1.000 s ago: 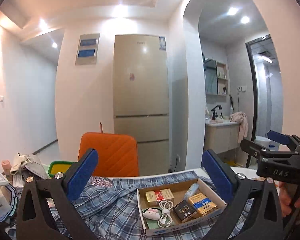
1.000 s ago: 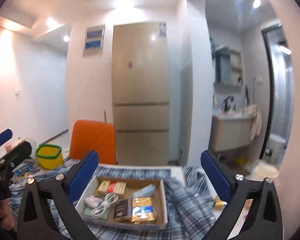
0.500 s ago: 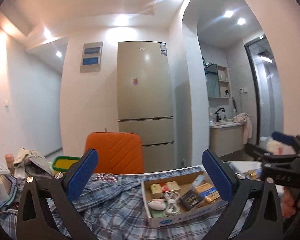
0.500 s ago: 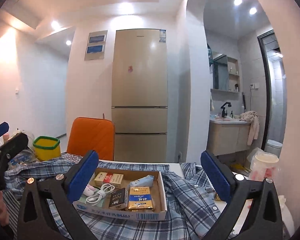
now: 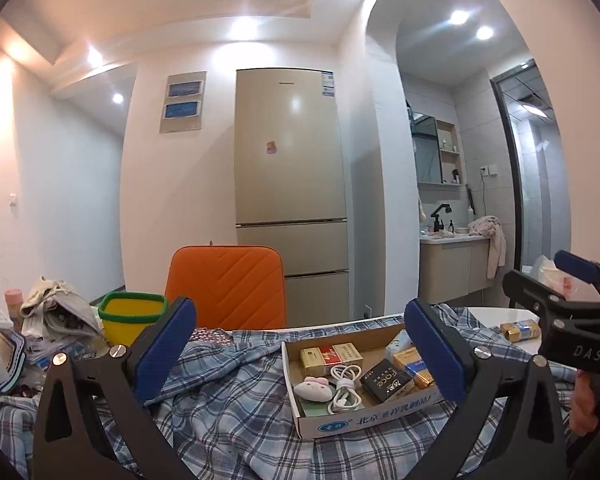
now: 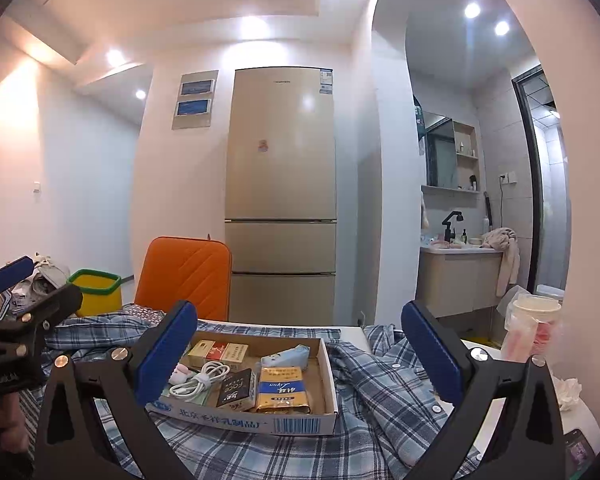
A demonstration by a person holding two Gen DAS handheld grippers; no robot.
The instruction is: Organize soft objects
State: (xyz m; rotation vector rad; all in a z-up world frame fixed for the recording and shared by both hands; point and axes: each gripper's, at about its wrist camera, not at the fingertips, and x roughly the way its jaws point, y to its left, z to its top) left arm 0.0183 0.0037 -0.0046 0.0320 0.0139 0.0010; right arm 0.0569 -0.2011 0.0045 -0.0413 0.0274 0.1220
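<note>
A blue plaid shirt (image 5: pixel 228 408) lies spread over the table; it also shows in the right wrist view (image 6: pixel 380 392). A shallow cardboard box (image 5: pixel 364 412) of small packets, a white cable and a pink plush toy (image 5: pixel 314 388) rests on the shirt; the box shows in the right wrist view (image 6: pixel 300 424) too. My left gripper (image 5: pixel 300 352) is open and empty, above the shirt near the box. My right gripper (image 6: pixel 296 352) is open and empty, hovering over the box. Each gripper shows at the edge of the other's view.
A yellow tub with a green rim (image 5: pixel 134 314) and a pile of cloth and papers (image 5: pixel 56 312) stand at the left. An orange chair back (image 5: pixel 228 280) is behind the table. A cup in plastic wrap (image 6: pixel 534 332) and a small gold can (image 5: pixel 522 330) are at the right.
Both grippers have tilted down and drawn a little nearer, so the box and shirt sit higher and larger in view. Both stay open and empty.
</note>
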